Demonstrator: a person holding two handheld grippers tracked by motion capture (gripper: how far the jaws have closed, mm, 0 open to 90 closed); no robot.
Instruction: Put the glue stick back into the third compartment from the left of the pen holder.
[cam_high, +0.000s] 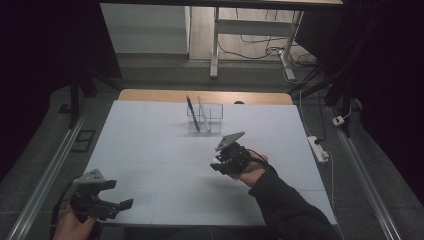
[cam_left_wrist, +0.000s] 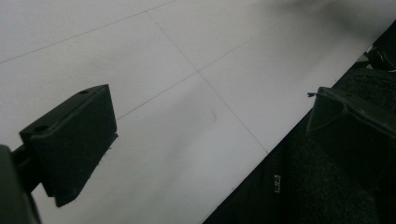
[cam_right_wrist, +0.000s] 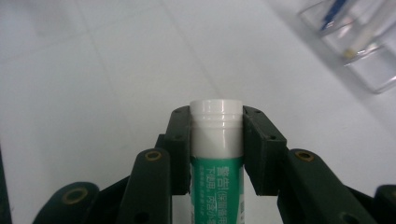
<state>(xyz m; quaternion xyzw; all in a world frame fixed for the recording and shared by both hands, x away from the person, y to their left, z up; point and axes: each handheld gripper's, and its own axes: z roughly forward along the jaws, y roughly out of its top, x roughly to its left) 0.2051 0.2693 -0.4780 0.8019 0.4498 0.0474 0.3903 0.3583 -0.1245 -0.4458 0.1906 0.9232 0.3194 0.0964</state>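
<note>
The right gripper (cam_right_wrist: 217, 154), at centre frame in the high view, is clamped on a glue stick (cam_right_wrist: 216, 140); both jaws bear on the white cap end, just above the green label. The stick looks light, rigid and smooth, so it probably could slip or rotate. A hold lower on the body should be steadier. The left gripper (cam_left_wrist: 205, 140), lower left, stands released and empty. A clear holder (cam_high: 205, 119) sits upper centre.
</note>
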